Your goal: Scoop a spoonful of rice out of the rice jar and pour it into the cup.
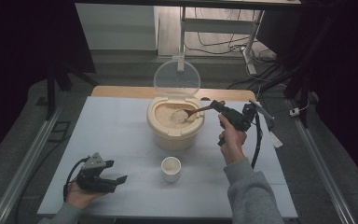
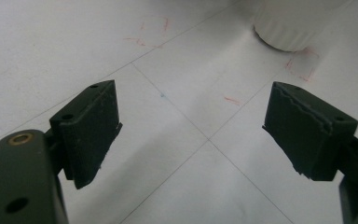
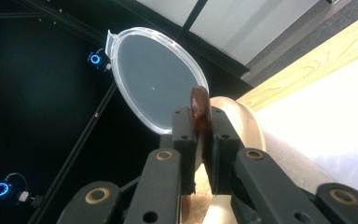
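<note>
White tabletop (image 1: 121, 135) bearing a round cream plastic rice container (image 1: 175, 126), its clear hinged lid (image 1: 176, 78) upright. Right gripper (image 1: 216, 106), forearm raised and angled inward, clenches the brown wooden spoon (image 1: 193, 112); the spoon's bowl sits heaped with rice inside the container. Left gripper (image 1: 116, 179) rests low, jaws spread, empty. Small white cup (image 1: 171, 168) stands in front of the container, its top cut off in the left gripper view.

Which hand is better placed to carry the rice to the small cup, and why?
Right. The right gripper is shut on the spoon, whose bowl sits in the rice container. The left gripper rests open near the cup.
</note>
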Demonstrator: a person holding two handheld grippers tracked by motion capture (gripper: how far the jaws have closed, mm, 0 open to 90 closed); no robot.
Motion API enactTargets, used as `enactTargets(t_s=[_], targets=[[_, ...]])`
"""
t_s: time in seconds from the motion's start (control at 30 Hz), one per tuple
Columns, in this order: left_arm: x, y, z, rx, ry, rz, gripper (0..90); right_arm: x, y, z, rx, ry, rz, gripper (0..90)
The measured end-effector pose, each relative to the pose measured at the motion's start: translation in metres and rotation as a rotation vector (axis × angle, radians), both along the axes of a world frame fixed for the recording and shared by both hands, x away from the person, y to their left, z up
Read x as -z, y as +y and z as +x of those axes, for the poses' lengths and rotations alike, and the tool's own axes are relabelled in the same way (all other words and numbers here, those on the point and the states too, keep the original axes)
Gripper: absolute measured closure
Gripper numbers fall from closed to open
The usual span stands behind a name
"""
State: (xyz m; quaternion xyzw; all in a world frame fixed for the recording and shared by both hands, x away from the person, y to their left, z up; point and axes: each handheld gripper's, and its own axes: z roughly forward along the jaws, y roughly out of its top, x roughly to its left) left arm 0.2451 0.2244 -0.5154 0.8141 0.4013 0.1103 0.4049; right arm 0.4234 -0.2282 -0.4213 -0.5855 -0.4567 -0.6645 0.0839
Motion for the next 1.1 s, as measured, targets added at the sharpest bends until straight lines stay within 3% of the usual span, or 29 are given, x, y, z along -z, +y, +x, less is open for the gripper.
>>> enactTargets(t_s=[0.67, 1.1], targets=[[0.0, 0.0, 0.0, 0.001, 0.001, 0.003, 17.8, -0.01, -0.006, -0.004, -0.012, -0.025, 0.024, 83.3], [0.0, 0.0, 0.0, 0.001, 0.002, 0.004, 17.8, -0.007, -0.006, -0.004, -0.025, -0.019, 0.026, 83.3]])
